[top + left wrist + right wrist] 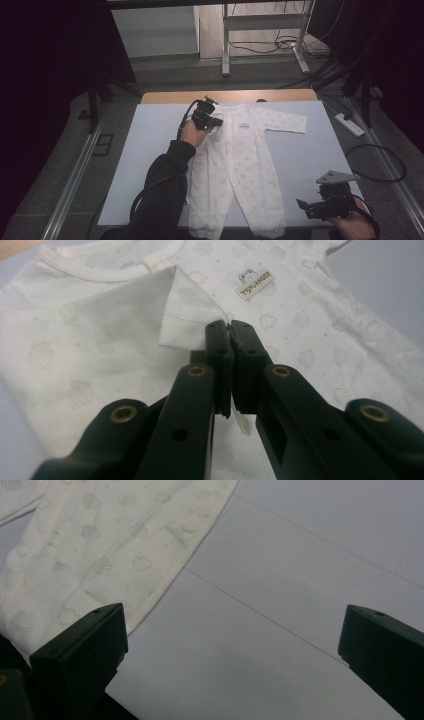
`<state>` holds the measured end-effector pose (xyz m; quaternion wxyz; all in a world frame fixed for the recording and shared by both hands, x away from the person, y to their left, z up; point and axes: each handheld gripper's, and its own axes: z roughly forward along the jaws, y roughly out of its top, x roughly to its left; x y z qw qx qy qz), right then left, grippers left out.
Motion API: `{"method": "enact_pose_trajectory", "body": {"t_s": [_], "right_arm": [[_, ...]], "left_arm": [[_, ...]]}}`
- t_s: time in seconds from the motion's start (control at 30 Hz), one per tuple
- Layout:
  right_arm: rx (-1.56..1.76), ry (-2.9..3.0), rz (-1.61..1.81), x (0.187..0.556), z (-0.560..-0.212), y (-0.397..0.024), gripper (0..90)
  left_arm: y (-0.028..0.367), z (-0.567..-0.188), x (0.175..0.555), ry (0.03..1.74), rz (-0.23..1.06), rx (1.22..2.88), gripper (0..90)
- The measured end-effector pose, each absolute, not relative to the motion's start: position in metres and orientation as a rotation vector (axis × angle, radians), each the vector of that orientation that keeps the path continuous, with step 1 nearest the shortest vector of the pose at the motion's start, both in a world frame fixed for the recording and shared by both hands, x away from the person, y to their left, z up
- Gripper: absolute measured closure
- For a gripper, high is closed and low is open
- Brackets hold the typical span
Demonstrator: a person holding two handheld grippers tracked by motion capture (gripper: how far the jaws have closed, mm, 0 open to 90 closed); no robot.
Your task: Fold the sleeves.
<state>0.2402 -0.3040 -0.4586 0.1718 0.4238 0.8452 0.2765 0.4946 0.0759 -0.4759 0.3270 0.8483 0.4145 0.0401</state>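
A white baby romper point(235, 160) with a faint cloud print lies flat on the pale blue mat point(145, 150), neck toward the far edge. Its left sleeve point(120, 315) is folded in over the chest, beside the small brand label point(255, 284). My left gripper point(229, 327) is shut on the cuff edge of that sleeve, low over the chest point(212, 121). The other sleeve point(286, 121) lies spread out to the right. My right gripper point(306, 207) stays near the front right corner, open point(230, 640), with bare mat between its jaws and a romper leg point(100, 555) to its left.
The mat covers a wooden table whose far edge point(170, 96) shows. On the floor beyond are a metal frame's legs point(225, 50), loose cables point(375, 162) and a power strip point(350, 125). Dark curtains hang on both sides.
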Motion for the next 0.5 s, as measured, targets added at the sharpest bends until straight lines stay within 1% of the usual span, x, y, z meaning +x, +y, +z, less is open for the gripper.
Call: {"method": "enact_pose_trajectory", "body": {"t_s": [0.5], "right_arm": [[1.197, 2.400, 0.786, 0.240, -0.459, -0.304, 0.0]], "left_arm": [[0.061, -0.497, 0.500, 1.106, 0.098, 2.240, 85.8]]}}
